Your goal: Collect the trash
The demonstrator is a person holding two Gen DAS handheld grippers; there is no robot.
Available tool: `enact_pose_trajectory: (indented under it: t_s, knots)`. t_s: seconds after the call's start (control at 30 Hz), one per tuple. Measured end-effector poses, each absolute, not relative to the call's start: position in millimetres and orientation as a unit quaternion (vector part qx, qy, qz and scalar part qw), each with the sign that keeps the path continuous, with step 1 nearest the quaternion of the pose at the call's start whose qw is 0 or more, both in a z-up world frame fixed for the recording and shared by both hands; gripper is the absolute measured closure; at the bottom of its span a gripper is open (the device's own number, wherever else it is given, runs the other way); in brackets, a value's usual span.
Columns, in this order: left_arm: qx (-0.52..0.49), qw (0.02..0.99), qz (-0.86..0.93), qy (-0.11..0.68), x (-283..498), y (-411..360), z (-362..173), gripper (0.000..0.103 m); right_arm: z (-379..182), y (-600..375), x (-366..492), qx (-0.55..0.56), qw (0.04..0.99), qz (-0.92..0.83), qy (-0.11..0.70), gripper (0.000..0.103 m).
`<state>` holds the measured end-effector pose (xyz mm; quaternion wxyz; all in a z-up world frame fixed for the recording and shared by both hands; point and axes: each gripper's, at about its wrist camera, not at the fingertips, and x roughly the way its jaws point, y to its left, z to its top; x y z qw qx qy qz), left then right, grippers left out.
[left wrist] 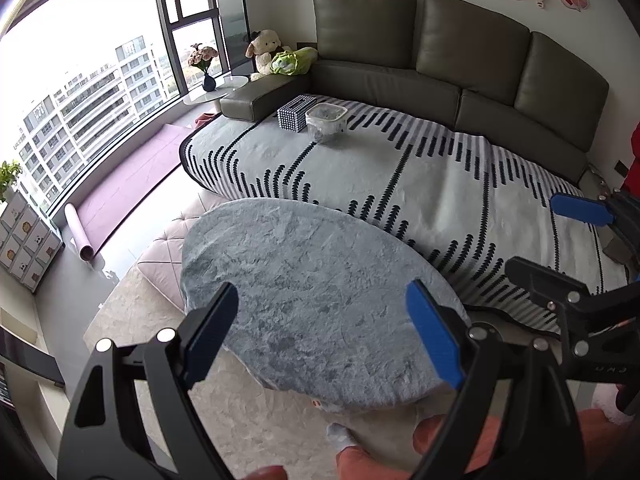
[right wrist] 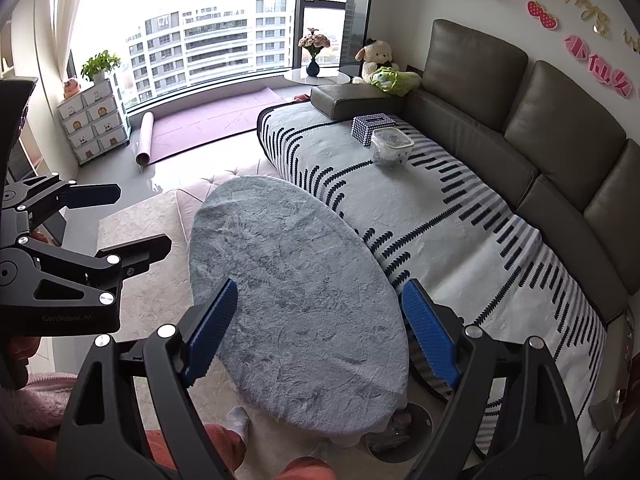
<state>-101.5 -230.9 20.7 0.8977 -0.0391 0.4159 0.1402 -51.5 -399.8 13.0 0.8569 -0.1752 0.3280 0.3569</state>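
Living room, fleece-covered oval table [right wrist: 296, 304] under both grippers. Clear plastic bin [right wrist: 391, 146] on the sofa throw [right wrist: 460, 240], 1 o'clock, well beyond. Right gripper [right wrist: 320, 328] nearer. Left gripper [left wrist: 324, 332] and right both spread, empty. No loose trash visible.

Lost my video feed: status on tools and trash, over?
Left tool open, empty. Right tool open, empty. Both over the grey oval table. No trash visible there; clear container on the sofa blanket. Nothing in the way.
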Motion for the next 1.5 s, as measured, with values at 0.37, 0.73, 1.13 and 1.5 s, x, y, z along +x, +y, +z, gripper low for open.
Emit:
enact_pose_trajectory:
  t_s: [0.37,0.73,1.13,1.5]
  knots:
    - [-0.047,0.893,0.142,0.424,-103,-225,16,0.017,4,-397,-53,-0.181,0.847,0.361,0.345,0.022]
    - [-0.051,0.890,0.144,0.430,-105,-223,12,0.017,1,-398,-54,-0.184,0.847,0.356,0.348,0.022]
    - [-0.051,0.890,0.144,0.430,-104,-225,13,0.017,3,-398,-53,-0.183,0.848,0.357,0.347,0.022]
    - [-0.050,0.890,0.144,0.430,-105,-224,12,0.017,4,-399,-51,-0.183,0.848,0.357,0.346,0.022]
